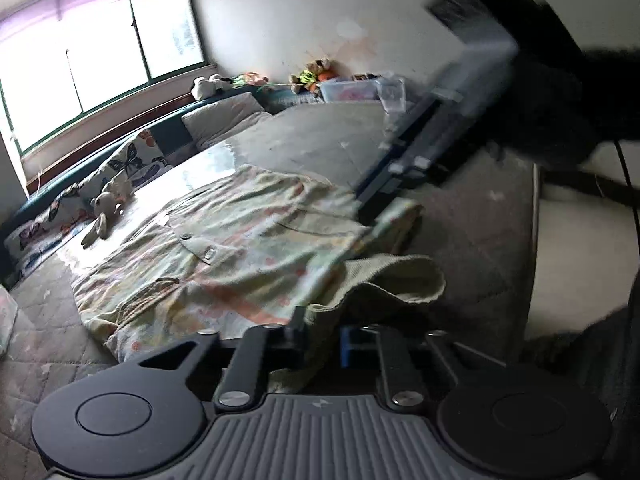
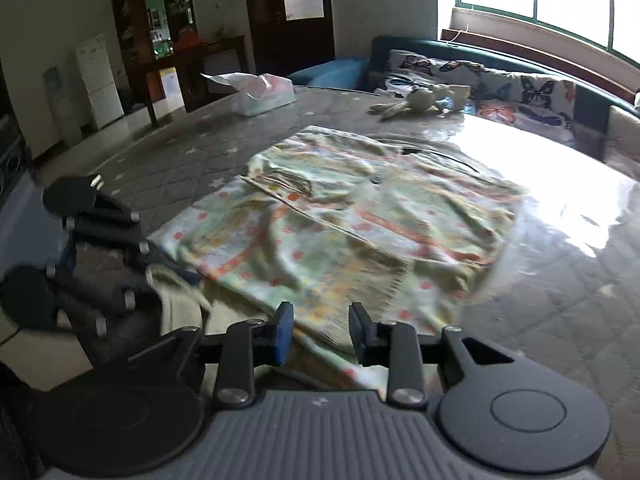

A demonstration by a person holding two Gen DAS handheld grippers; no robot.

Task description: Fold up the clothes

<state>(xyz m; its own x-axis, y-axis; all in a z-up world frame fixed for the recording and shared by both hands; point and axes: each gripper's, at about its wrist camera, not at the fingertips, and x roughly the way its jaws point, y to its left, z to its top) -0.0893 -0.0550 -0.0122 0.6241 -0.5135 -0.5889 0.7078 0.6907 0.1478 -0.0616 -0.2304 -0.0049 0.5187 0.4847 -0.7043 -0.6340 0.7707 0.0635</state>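
Pale-green printed shirt lies on the mattress; left hand-held gripper pinches its ribbed hem, right hand-held gripper gapes at six o'clock. No writing legible.

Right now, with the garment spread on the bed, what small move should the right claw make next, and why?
Probably close the right claw on the hem of the printed garment. Its jaws stand open with that near edge lying between them, and the left claw already appears to pinch the ribbed edge beside it. With both claws holding, the near edge could be lifted together.
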